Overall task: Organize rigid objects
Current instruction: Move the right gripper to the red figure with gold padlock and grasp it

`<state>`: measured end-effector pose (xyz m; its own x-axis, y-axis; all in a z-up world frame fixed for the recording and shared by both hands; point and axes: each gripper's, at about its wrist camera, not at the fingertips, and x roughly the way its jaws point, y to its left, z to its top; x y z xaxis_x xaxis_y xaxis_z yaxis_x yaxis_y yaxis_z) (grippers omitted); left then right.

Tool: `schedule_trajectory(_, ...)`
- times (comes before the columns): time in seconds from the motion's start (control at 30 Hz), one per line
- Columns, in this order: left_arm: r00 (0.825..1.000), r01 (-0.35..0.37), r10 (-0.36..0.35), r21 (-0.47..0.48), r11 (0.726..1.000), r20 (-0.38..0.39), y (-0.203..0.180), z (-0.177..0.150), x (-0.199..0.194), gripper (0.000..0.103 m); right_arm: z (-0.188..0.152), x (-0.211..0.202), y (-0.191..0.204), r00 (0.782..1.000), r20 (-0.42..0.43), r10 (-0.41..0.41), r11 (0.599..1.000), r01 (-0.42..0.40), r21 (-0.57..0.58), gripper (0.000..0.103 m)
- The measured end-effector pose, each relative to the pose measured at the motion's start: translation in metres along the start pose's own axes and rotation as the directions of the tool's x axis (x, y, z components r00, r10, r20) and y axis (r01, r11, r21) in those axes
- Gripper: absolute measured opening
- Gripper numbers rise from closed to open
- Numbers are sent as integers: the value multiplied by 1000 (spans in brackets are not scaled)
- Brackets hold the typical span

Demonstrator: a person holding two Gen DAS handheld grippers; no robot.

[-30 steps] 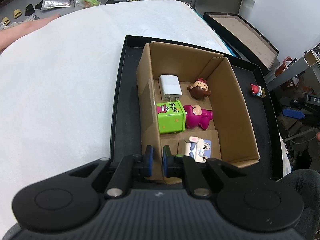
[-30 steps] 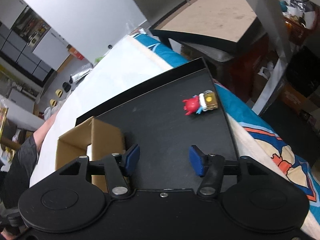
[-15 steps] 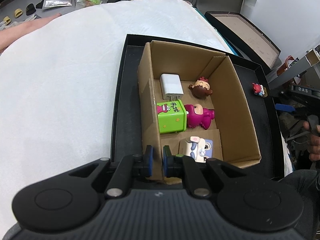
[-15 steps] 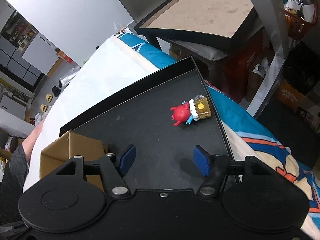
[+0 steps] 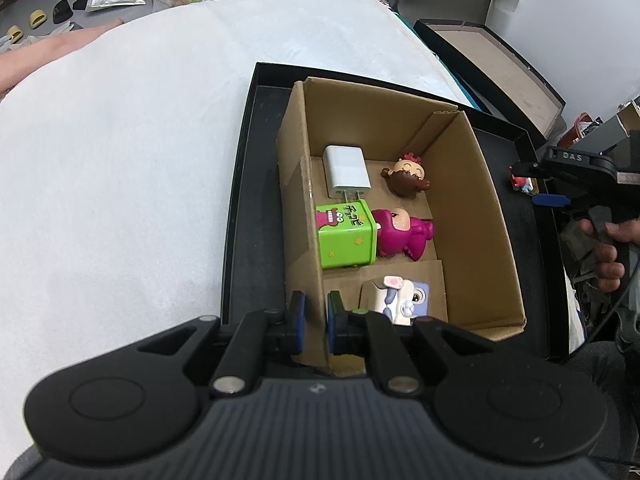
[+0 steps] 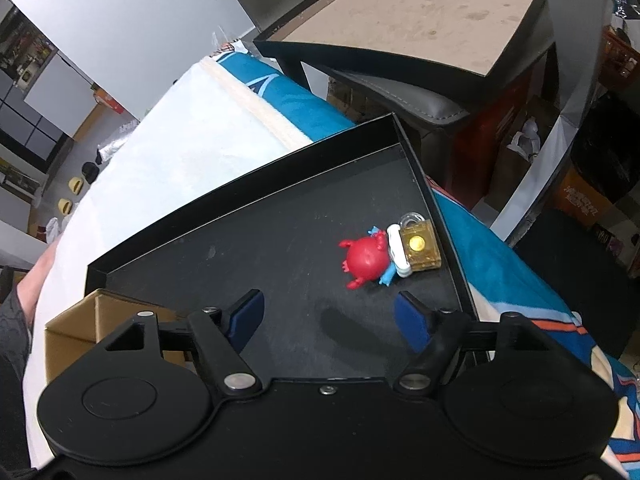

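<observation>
A cardboard box (image 5: 472,216) stands in a black tray (image 5: 240,208). Inside lie a white charger (image 5: 346,170), a brown-haired figurine (image 5: 406,178), a green cube (image 5: 346,236), a magenta figurine (image 5: 402,232) and a white-and-lilac toy (image 5: 400,298). My left gripper (image 5: 314,322) is shut on the box's near left wall. A red-and-blue figurine (image 6: 370,258) with a yellow padlock (image 6: 420,246) lies in the tray's far right corner. My right gripper (image 6: 328,314) hovers just short of it, jaws opening, nothing between them. The figurine (image 5: 520,182) peeks out beside that gripper (image 5: 538,186) in the left wrist view.
The tray rests on a white cloth (image 5: 120,160) over a blue patterned cover (image 6: 500,264). A second black tray with a brown base (image 6: 420,20) sits on a stand beyond the table edge. A person's hand (image 5: 604,248) holds the right gripper's handle.
My right gripper has come lower and closer to the red figurine while its jaws widened. It has entered the left wrist view at right. The left gripper has kept still on the box wall.
</observation>
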<state>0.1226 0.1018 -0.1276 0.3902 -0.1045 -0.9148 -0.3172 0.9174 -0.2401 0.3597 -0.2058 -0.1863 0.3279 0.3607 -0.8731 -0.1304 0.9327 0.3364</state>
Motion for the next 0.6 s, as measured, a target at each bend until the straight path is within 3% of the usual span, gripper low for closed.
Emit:
schedule_trajectory(0.27,1000,6,-6,-4,1000,-7,2,1,2,11,14,17,14,999,-1,-45,998,45,-32,75)
schedule_trajectory(0.6,1000,15,-15,-12,1000,-7,4,2,4,11,26,34,16,994,-20,-103,994,104,24,80)
